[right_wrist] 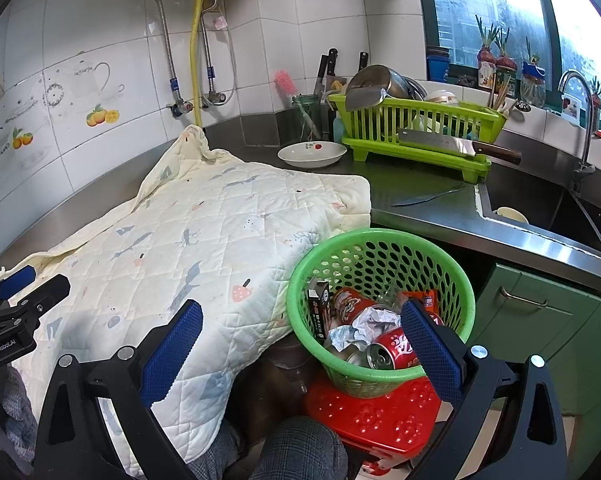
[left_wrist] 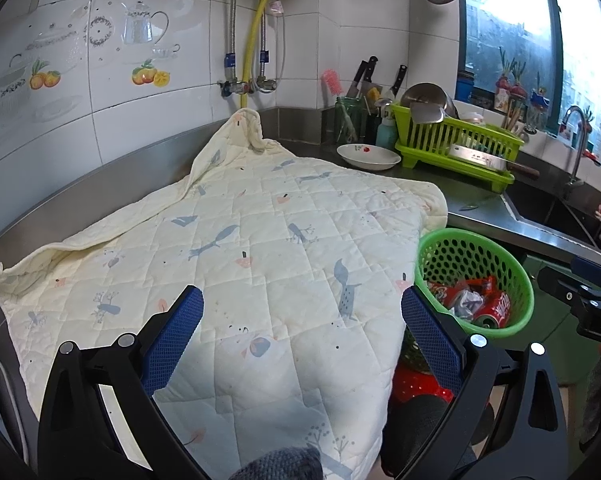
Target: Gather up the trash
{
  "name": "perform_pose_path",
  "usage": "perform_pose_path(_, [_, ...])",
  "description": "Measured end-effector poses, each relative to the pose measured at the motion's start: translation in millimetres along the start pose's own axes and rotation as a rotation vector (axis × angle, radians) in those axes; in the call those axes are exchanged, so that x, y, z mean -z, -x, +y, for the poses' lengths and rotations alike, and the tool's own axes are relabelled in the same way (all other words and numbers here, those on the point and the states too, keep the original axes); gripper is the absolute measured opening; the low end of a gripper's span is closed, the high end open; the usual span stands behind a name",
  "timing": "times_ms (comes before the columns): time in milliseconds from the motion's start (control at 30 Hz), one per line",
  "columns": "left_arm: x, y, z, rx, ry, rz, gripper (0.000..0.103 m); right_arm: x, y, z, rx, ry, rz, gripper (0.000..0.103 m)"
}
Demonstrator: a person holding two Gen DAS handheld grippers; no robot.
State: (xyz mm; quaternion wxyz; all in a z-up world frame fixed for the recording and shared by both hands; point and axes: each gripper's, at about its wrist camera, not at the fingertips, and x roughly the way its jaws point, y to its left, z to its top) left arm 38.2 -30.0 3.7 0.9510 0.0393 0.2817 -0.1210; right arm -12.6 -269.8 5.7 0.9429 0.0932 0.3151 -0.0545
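A round green basket (right_wrist: 380,256) (left_wrist: 476,248) stands on a red stool (right_wrist: 376,412) beside the counter. Inside lie a red can (right_wrist: 394,350) (left_wrist: 496,310), crumpled white paper (right_wrist: 364,324) (left_wrist: 466,302), a dark small box (right_wrist: 318,308) and red wrappers. My right gripper (right_wrist: 302,318) hangs open above the basket's near rim, nothing between its blue pads. My left gripper (left_wrist: 302,302) is open over the quilted cream cloth (left_wrist: 240,256) (right_wrist: 180,248), holding nothing. Each gripper shows at the edge of the other's view.
The cloth covers the steel counter (right_wrist: 420,208). Behind it sit a white dish (right_wrist: 312,154), a lime dish rack (right_wrist: 416,136) with a cleaver (right_wrist: 456,146), a loose knife (right_wrist: 428,196) and a knife holder. A sink (right_wrist: 548,208) and tap are right; green cabinets (right_wrist: 540,320) below.
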Motion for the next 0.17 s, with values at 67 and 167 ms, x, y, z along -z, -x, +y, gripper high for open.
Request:
perform_pose_path(67, [0.2,-0.2,-0.7,-0.001,-0.001,0.000,0.098,-0.1,0.3,0.1,-0.002,-0.001,0.000,0.096])
perform_pose_path(167, [0.5,-0.7,-1.4,0.000,-0.001,0.004,0.098,0.2,0.6,0.5,-0.002,-0.002,0.000,0.096])
